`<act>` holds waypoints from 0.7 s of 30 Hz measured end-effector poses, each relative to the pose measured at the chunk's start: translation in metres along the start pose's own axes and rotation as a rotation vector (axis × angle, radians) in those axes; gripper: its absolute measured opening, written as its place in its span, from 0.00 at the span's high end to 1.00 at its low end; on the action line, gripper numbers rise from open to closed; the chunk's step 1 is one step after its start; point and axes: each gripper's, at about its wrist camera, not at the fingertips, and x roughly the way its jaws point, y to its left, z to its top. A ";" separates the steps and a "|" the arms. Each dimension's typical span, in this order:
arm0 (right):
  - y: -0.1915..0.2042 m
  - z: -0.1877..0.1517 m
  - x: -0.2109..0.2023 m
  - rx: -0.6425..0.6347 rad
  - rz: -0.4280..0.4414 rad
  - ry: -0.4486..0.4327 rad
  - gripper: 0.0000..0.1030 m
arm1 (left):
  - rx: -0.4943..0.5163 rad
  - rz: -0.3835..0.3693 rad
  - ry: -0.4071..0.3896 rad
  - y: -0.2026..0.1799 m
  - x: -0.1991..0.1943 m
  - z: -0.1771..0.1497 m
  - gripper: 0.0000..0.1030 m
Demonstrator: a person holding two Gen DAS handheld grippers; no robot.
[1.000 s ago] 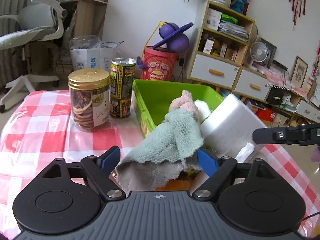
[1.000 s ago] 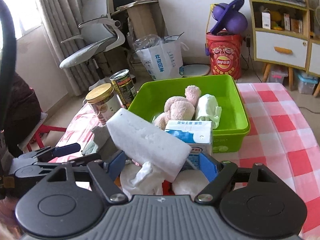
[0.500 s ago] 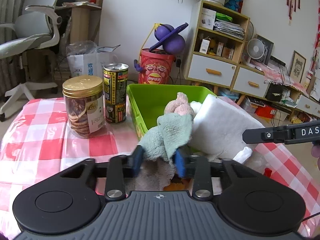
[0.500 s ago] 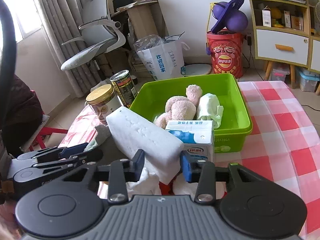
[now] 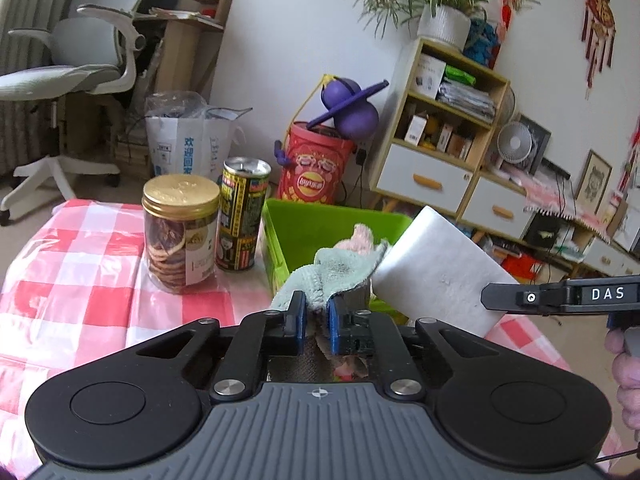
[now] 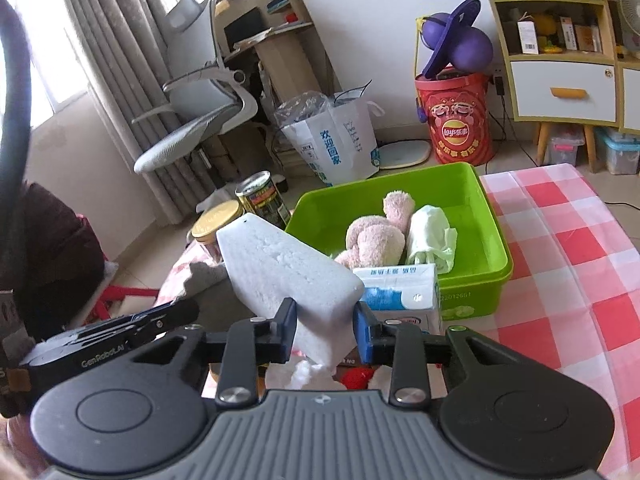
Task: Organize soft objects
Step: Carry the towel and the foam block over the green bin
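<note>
step: lift both soft things | left gripper [image 5: 317, 320] closing on green cloth [image 5: 334, 272] | right gripper [image 6: 325, 332] squeezes white sponge [image 6: 286, 272] | we lift slow, drop into far green bin [image 6: 490, 216]

both wrist views close, angled down, sharing green bin [image 5: 320, 220]

1. "DAS" in white letters on the black arm of the right gripper [image 5: 560, 298].
2. "GenRobot.AI" on the black body of the left gripper [image 6: 108, 354].
3. "Lay's" logo on the red bucket [image 6: 456, 120], on the floor behind the green bin [image 6: 472, 276].
4. Blue Chinese characters, "欢迎回家", on the white bag [image 6: 336, 144], left of the red bucket.
</note>
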 end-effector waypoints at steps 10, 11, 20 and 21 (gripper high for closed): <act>-0.011 0.016 -0.021 0.112 0.005 -0.095 0.83 | -0.085 0.012 -0.083 0.001 -0.016 0.022 0.96; -0.014 0.020 -0.025 0.127 0.001 -0.111 0.83 | -0.087 0.014 -0.091 0.000 -0.018 0.025 0.96; -0.048 0.057 -0.023 0.193 -0.129 -0.172 0.83 | -0.024 0.031 -0.047 -0.014 0.026 0.062 0.97; -0.053 0.060 -0.018 0.193 -0.145 -0.165 0.83 | -0.009 0.041 -0.034 -0.016 0.036 0.064 0.97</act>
